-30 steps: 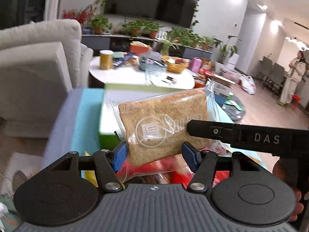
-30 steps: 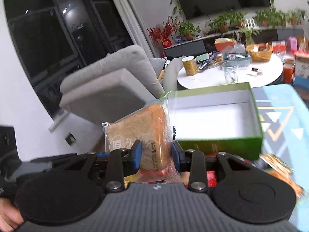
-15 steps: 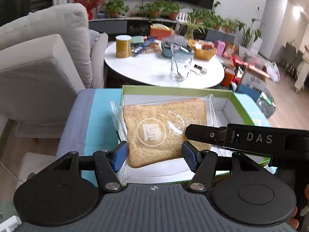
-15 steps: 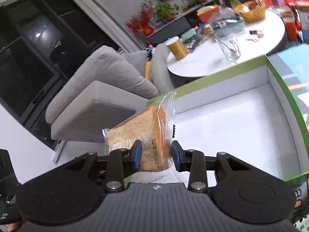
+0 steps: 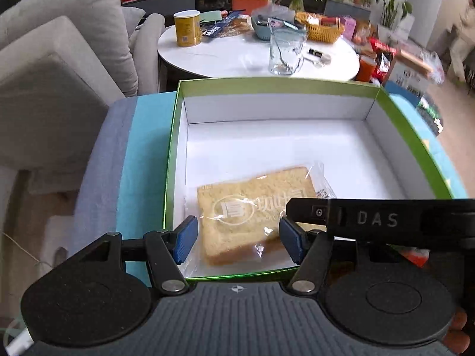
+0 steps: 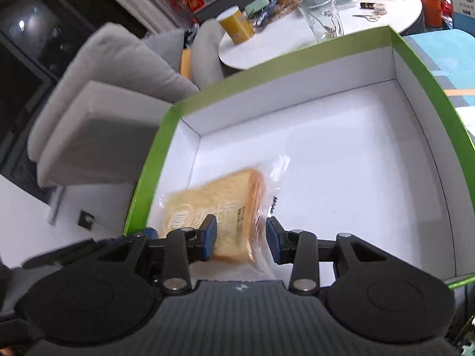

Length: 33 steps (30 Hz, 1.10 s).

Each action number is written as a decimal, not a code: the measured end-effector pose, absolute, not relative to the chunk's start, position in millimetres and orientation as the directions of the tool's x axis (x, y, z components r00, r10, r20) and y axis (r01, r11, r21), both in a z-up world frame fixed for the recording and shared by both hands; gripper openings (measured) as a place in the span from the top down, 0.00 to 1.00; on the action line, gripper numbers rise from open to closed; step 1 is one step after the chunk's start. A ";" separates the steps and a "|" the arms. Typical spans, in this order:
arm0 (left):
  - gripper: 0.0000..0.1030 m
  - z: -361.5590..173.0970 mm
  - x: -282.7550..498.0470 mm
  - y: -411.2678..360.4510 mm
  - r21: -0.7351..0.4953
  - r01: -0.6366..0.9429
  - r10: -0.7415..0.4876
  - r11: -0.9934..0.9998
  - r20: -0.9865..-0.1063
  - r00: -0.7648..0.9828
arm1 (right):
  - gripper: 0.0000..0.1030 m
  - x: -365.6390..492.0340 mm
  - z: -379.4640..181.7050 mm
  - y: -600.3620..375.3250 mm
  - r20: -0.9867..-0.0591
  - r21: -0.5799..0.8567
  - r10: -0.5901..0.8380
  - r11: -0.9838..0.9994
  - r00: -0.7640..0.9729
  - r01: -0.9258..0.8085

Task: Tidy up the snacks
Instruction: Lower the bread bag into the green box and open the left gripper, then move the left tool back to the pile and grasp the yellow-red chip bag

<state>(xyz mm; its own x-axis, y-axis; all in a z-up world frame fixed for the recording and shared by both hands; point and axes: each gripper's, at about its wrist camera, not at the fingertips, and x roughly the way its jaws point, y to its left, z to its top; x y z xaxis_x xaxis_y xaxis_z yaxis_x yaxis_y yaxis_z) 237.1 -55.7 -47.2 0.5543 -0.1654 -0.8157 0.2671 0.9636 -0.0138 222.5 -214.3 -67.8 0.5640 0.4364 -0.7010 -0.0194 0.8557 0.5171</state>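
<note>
The right gripper (image 6: 240, 243) has its blue pads (image 6: 210, 237) spread apart, one on each side of the near end of a bagged bread slice (image 6: 216, 210). The left pad looks to touch the bread's edge, while the right pad stands clear of it, with loose clear wrapper between; whether any grip remains cannot be told, since this part of the view is motion-blurred.

The left gripper (image 5: 237, 238) is also open, its pads (image 5: 185, 238) wide apart and flanking the bread slice (image 5: 255, 213) without touching it. The right gripper's black body, marked DAS, crosses in from the right and covers the slice's right corner.

The slice lies flat on the white floor inside the green-rimmed box (image 5: 173, 160), in the box's near-left corner, close to its left wall. Its white printed logo faces up, though the small print is not legible.

The box sits on a blue and grey cloth (image 5: 127, 160). Beyond the box's far wall stands a round white table (image 5: 231, 59) carrying a glass mug (image 5: 285, 53), a yellow can (image 5: 186, 28) and a wicker basket (image 5: 322, 29). Left of the box is a grey sofa (image 5: 59, 68). At the box's near-right corner a red packet (image 5: 415, 255) peeks out, mostly hidden behind the right gripper.
</note>
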 end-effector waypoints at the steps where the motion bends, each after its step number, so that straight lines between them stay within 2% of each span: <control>1: 0.45 -47.5 236.1 -56.9 -0.003 0.272 -0.159 0.962 -0.819 0.552 | 0.53 220.8 -67.8 -213.6 -0.706 0.504 0.427 0.864 0.565 -0.023; 4: 0.44 -46.0 233.1 -57.6 0.017 0.277 -0.146 0.961 -0.818 0.557 | 0.42 219.0 -69.5 -216.8 -0.707 0.478 0.398 0.878 0.584 -0.021; 10: 0.43 -35.4 224.6 -48.9 0.021 0.259 -0.139 0.966 -0.801 0.582 | 0.40 208.6 -55.2 -227.8 -0.673 0.487 0.379 0.873 0.635 -0.006; 16: 0.43 -18.9 203.9 -32.8 -0.043 0.252 -0.191 0.967 -0.776 0.601 | 0.40 183.7 -34.3 -233.6 -0.626 0.484 0.368 0.874 0.688 -0.027; 20: 0.41 -7.7 182.6 -23.1 0.008 0.221 -0.140 0.975 -0.751 0.645 | 0.40 164.9 -23.1 -227.4 -0.594 0.470 0.380 0.879 0.709 -0.078; 23: 0.41 -4.3 166.5 -7.4 -0.003 0.201 -0.137 0.980 -0.741 0.657 | 0.40 152.1 -17.2 -220.1 -0.577 0.454 0.399 0.882 0.713 -0.125; 33: 0.40 -31.7 112.3 25.5 -0.054 0.191 -0.160 0.980 -0.784 0.600 | 0.40 104.7 -16.1 -193.5 -0.554 0.441 0.486 0.860 0.677 -0.256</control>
<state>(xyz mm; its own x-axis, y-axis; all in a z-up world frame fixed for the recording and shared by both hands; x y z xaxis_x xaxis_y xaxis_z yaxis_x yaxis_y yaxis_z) 112.3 25.5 -31.7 0.6004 -0.1600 -0.7835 0.1909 0.9801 -0.0538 104.7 -193.5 -16.1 0.6766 0.4855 -0.5537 -0.2561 0.8601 0.4413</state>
